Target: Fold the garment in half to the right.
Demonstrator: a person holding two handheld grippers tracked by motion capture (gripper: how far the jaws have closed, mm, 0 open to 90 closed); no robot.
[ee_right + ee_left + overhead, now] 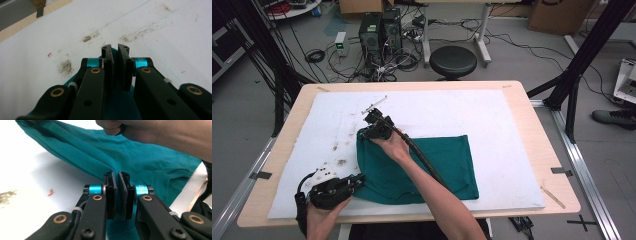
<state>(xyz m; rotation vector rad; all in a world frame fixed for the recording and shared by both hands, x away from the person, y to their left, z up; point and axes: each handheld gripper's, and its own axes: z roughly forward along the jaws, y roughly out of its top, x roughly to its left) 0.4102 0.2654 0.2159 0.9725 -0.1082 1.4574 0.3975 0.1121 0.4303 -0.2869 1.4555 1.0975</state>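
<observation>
Teal cloth [432, 165] – one, left tongs [117, 176] clamping its edge, right tongs [114, 50] clamping its corner

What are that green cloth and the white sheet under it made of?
The teal green cloth looks like soft, matte knit cotton: fine ribbing, stitched hems, loose folds. The white sheet looks like matte paper or thin board, stained and pencil-marked; which one is unclear.

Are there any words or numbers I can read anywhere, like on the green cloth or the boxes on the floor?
None can be read.
Teal cloth: plain, no print showing.
Cardboard box: a dark mark, cut off and too blurred to read.
White table cover: stains and pen lines, no words.
</observation>
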